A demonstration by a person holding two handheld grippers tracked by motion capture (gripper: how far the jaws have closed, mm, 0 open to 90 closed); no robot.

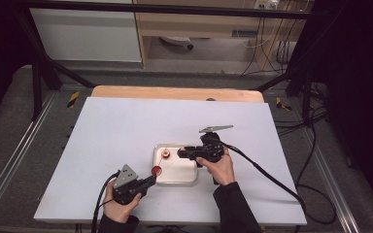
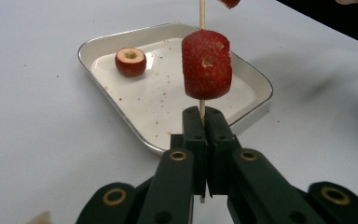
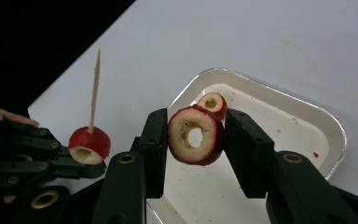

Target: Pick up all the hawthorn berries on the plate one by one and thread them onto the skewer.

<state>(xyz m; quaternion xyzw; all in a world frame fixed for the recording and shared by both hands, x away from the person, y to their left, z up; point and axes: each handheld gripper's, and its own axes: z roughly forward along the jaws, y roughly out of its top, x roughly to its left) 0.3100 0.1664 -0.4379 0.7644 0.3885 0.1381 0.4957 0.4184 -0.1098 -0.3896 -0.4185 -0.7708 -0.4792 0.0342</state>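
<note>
Showing three cored fruits, one skewer, one tray

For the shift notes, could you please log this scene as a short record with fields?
surface: white table
tray: holds one red fruit piece and crumbs
left gripper: shut on a skewer, held upright
skewer load: one fruit threaded on
right gripper: shut on a cored fruit ring, above the tray
next step, likely: thread the ring onto the skewer tip
</note>
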